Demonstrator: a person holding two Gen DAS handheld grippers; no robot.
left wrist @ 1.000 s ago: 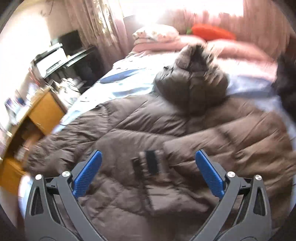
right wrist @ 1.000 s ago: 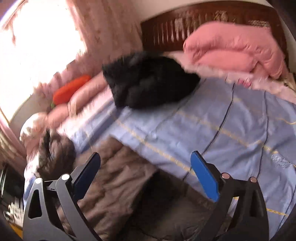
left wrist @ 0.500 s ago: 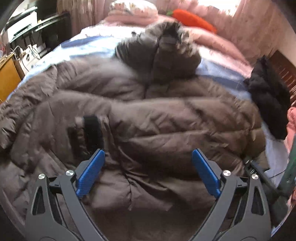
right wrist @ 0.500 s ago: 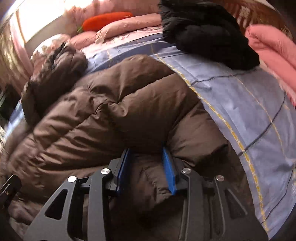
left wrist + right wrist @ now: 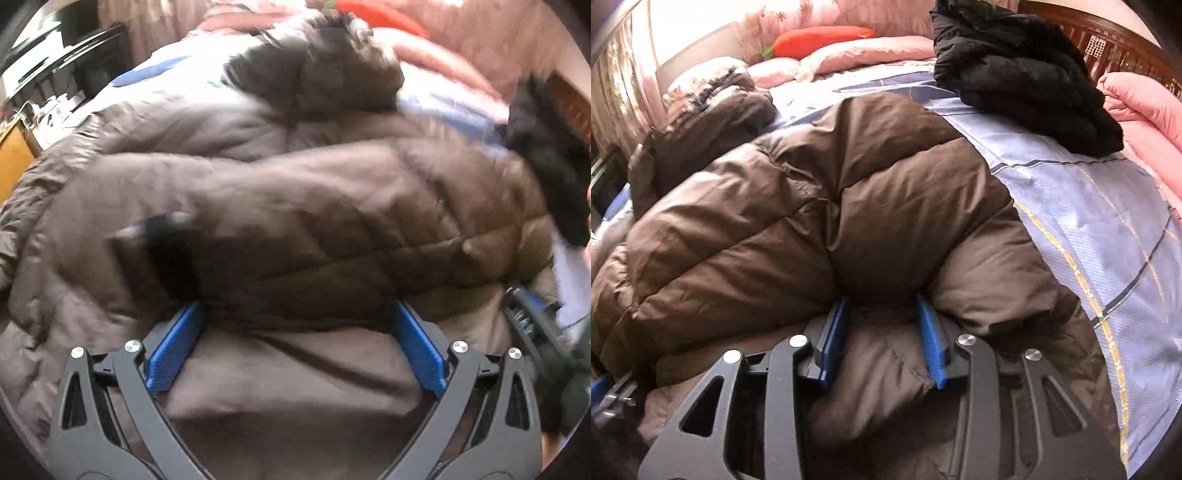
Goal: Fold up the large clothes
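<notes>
A big brown puffer jacket [image 5: 295,192] lies spread over the bed, its fur-edged hood [image 5: 314,66] at the far end. My left gripper [image 5: 295,310] is pushed into the jacket's near hem, jaws wide and opening, with a broad bulge of fabric between them that they do not squeeze. In the right wrist view the jacket [image 5: 812,184] fills the left and middle. My right gripper [image 5: 882,299] pinches a puffy fold at the jacket's right edge; its jaws are opening slightly, and the pads [image 5: 929,332] still touch the fold.
A black garment [image 5: 1015,74] lies on the blue checked sheet [image 5: 1089,221] beyond the jacket. A pink duvet [image 5: 1145,107] is at the right by the wooden headboard [image 5: 1108,40]. An orange-red cushion [image 5: 820,37] rests on pink pillows. A wooden cabinet [image 5: 11,162] stands left.
Both grippers have come down onto the jacket. The right one went from wide open above the sheet to narrowed on a fold of the jacket. The left stays wide.
</notes>
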